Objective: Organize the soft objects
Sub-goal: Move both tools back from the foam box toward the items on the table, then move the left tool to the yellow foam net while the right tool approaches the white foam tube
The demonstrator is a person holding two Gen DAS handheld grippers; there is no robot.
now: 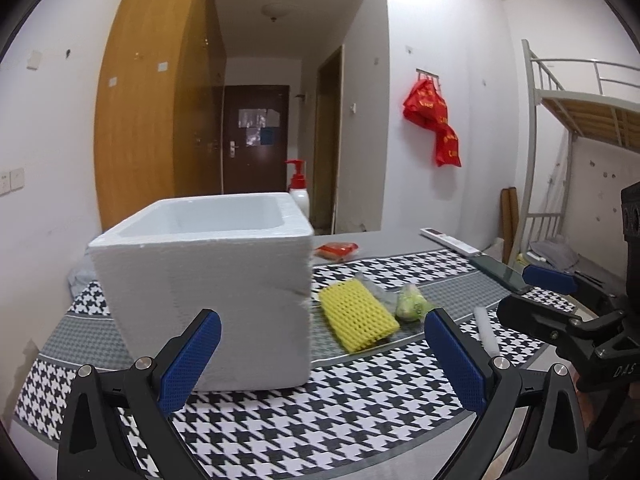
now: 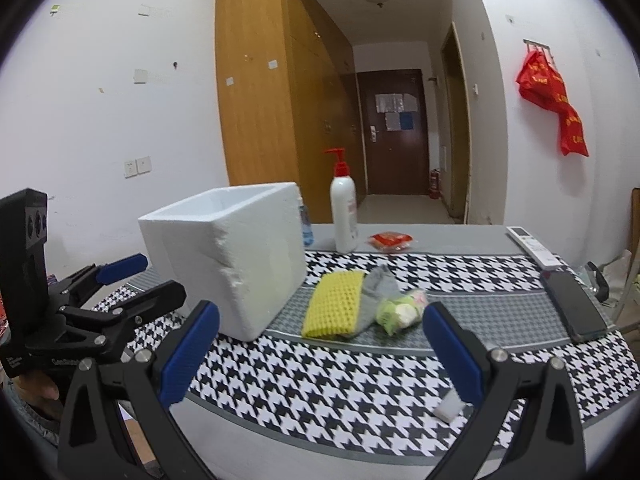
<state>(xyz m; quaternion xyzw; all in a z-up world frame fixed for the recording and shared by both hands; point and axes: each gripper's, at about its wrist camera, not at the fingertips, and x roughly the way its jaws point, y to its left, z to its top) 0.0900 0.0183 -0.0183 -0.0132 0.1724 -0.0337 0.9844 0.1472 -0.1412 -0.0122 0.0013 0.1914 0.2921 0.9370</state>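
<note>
One white foam box [image 2: 224, 256], one yellow foam net sleeve [image 2: 334, 304], one grey sock [image 2: 378, 284], one green soft bundle [image 2: 400, 310], one pump bottle [image 2: 344, 216], one red packet [image 2: 390, 240], one remote control [image 2: 532, 246], one phone [image 2: 574, 304].

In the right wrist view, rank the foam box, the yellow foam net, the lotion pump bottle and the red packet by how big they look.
Largest to smallest as they appear:
1. White foam box
2. Yellow foam net and lotion pump bottle look about alike; the bottle stands farther back, so unranked
3. Red packet, also far back
</note>
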